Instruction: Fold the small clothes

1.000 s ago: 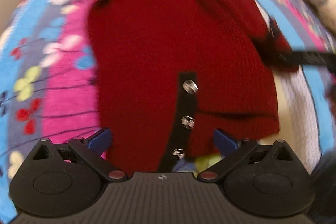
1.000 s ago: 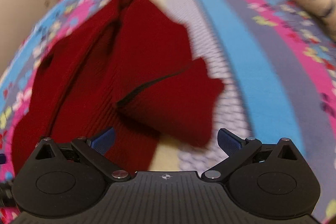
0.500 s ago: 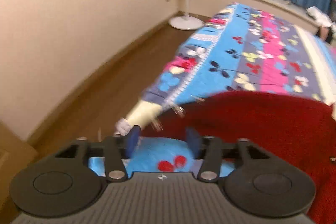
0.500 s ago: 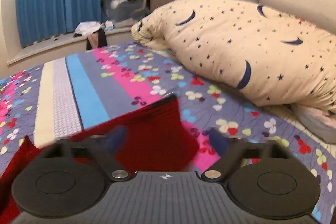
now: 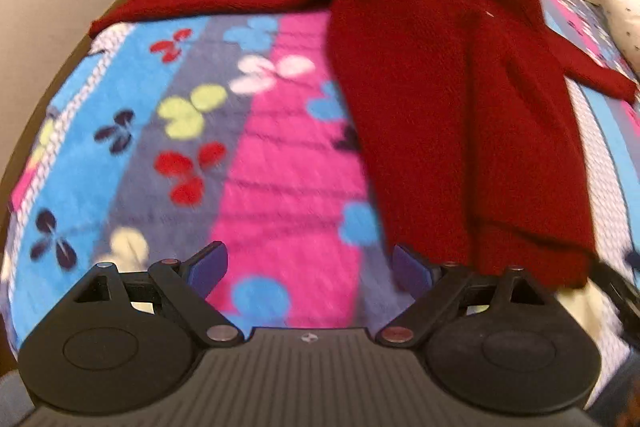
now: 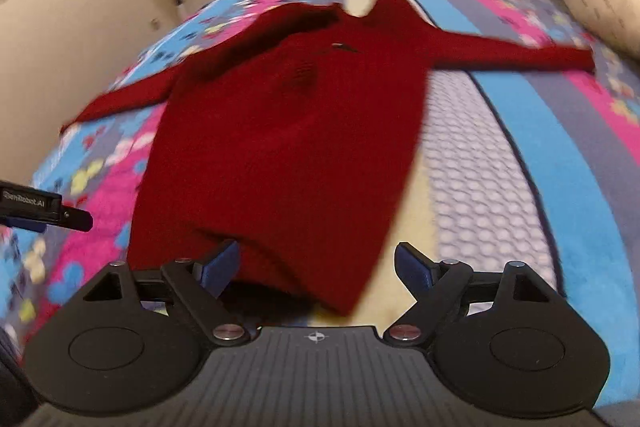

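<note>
Sweater (image 6: 288, 131) spread flat; left tool (image 6: 44, 213) reads "GenRobot.AI".

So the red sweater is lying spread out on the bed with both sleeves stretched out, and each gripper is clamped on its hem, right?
Not quite. The red sweater does lie spread on the bed, sleeves out, but neither gripper holds it: the right gripper and the left gripper are both open, as each wrist view shows.

The red sweater (image 6: 288, 131) now lies spread flat on the bedspread (image 5: 248, 187) with both sleeves out, no longer bunched. My left gripper (image 5: 310, 265) and right gripper (image 6: 316, 265) gape empty again, pulled back at its hem.
</note>
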The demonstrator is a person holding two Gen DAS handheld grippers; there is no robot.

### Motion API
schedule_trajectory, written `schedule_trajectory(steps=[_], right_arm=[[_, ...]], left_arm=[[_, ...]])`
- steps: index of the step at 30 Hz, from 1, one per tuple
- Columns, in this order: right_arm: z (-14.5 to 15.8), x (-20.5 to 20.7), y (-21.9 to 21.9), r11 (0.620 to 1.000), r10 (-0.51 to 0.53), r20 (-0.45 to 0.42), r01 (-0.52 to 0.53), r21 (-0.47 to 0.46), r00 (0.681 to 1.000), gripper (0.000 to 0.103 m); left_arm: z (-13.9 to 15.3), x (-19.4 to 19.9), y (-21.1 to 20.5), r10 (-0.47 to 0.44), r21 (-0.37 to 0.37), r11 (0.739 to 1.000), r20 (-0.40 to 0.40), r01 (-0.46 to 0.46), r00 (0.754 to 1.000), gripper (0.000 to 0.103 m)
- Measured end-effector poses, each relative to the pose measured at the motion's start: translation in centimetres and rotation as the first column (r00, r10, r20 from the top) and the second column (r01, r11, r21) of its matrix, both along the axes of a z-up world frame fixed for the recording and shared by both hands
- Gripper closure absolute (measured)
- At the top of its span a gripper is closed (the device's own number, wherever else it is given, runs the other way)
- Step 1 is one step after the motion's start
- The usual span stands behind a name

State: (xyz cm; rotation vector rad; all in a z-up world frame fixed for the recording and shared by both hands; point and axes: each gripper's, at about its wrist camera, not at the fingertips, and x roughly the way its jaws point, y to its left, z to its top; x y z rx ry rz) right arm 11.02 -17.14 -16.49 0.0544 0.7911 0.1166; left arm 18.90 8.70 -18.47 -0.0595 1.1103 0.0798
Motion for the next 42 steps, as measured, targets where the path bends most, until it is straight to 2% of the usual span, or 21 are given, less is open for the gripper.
schedule_trajectory(steps=[1, 3, 4, 6, 8, 11, 14, 16, 18, 20, 21, 22, 23, 24, 25, 26, 30, 33, 36, 39, 42], right_arm=[[-0.7, 0.3, 0.6, 0.999, 0.012, 0.020, -0.011, -0.053, 1.000, 0.017], [-2.5, 1.9, 1.6, 0.985, 0.003, -0.034, -0.009, -0.171, 0.999, 0.020], [-2.7, 2.7, 0.9, 0.988, -0.044, -0.054, 0.036, -0.152, 0.998, 0.027], [-1.6, 3.8, -1.5, 0.986, -0.163, -0.077, 0.165, 0.020, 0.984, 0.027], [-0.2, 3.8, -3.9, 0.963, -0.238, -0.058, 0.243, 0.115, 0.970, 0.026], [0.4, 3.8, -5.5, 0.957, -0.279, -0.011, 0.279, 0.082, 0.960, 0.024], [-0.7, 4.8, -6.5, 0.947, -0.320, -0.017, 0.321, 0.029, 0.947, 0.024], [-2.2, 5.0, -6.2, 0.954, -0.295, -0.069, 0.297, 0.029, 0.953, 0.023], [-3.4, 4.6, -5.2, 0.973, -0.215, -0.138, 0.224, 0.056, 0.967, 0.023], [-4.5, 3.3, -3.5, 0.985, -0.167, -0.138, 0.171, 0.021, 0.976, 0.024], [-5.0, 2.9, -2.9, 0.987, -0.159, -0.126, 0.160, -0.004, 0.979, 0.029], [-5.1, 2.7, -2.8, 0.986, -0.169, -0.119, 0.168, -0.022, 0.978, 0.068], [-5.2, 2.7, -3.2, 0.982, -0.190, -0.132, 0.190, -0.015, 0.973, 0.096], [-4.6, 2.7, -4.2, 0.971, -0.228, -0.128, 0.235, 0.040, 0.965, 0.096], [-4.0, 2.4, -5.0, 0.958, -0.265, -0.116, 0.275, 0.079, 0.957, 0.098], [-2.8, 2.1, -5.9, 0.952, -0.286, -0.089, 0.293, 0.091, 0.954, 0.099], [4.1, 1.1, -9.9, 0.958, -0.286, 0.088, 0.285, 0.028, 0.954, 0.100], [8.3, -0.3, -12.8, 0.956, -0.289, 0.162, 0.295, -0.011, 0.944, 0.100], [9.6, -1.6, -15.3, 0.939, -0.324, 0.189, 0.340, -0.058, 0.927, 0.100], [7.2, -1.9, -17.1, 0.921, -0.376, 0.097, 0.384, -0.073, 0.921, 0.100], [1.2, -0.9, -18.0, 0.928, -0.361, -0.123, 0.343, -0.146, 0.925, 0.097]], left_arm=[[0.0, -0.8, -0.3, 0.001, 0.002, 1.000, -0.004, -0.001, 1.000, 0.010], [0.0, -1.7, -0.7, -0.004, 0.021, 1.000, -0.014, 0.004, 1.000, 0.010], [-0.1, -2.1, -1.1, -0.008, 0.030, 1.000, -0.017, 0.008, 1.000, 0.010], [0.0, -2.4, -1.4, -0.031, 0.047, 0.998, -0.014, 0.031, 0.999, 0.010], [-0.1, -2.4, -1.9, -0.054, 0.073, 0.996, -0.012, 0.055, 0.998, 0.008], [-1.7, -1.4, -3.1, -0.095, 0.088, 0.991, -0.039, 0.098, 0.995, 0.008], [-3.8, 0.0, -4.9, -0.139, 0.108, 0.983, -0.073, 0.147, 0.988, 0.008], [-4.9, 0.7, -5.9, -0.170, 0.097, 0.980, -0.078, 0.177, 0.982, 0.008], [-5.5, 1.3, -6.7, -0.194, 0.078, 0.977, -0.077, 0.200, 0.978, 0.008], [-5.7, 1.8, -7.4, -0.212, 0.081, 0.973, -0.058, 0.216, 0.976, 0.008], [-5.7, 2.1, -7.5, -0.220, 0.079, 0.971, -0.053, 0.224, 0.974, 0.008], [-5.6, 2.4, -7.5, -0.217, 0.071, 0.973, -0.045, 0.220, 0.975, 0.014], [-5.3, 2.7, -7.2, -0.209, 0.049, 0.977, -0.019, 0.210, 0.978, 0.046], [-4.8, 2.9, -6.7, -0.195, 0.009, 0.981, 0.003, 0.195, 0.981, 0.065], [-4.2, 3.2, -6.0, -0.165, -0.038, 0.986, 0.009, 0.165, 0.986, 0.075], [-3.4, 3.4, -5.3, -0.127, -0.062, 0.990, 0.025, 0.129, 0.992, 0.081], [0.5, 3.4, -3.1, -0.055, -0.034, 0.998, 0.091, 0.058, 0.994, 0.085], [3.8, 1.8, -0.3, -0.005, -0.018, 1.000, 0.149, 0.008, 0.989, 0.086], [5.5, -0.7, 3.0, 0.014, -0.065, 0.998, 0.140, -0.005, 0.990, 0.086], [4.0, -2.0, 4.3, -0.009, -0.015, 1.000, 0.091, 0.010, 0.996, 0.085], [0.2, -2.1, 5.1, 0.003, -0.029, 1.000, -0.028, -0.004, 1.000, 0.081]])
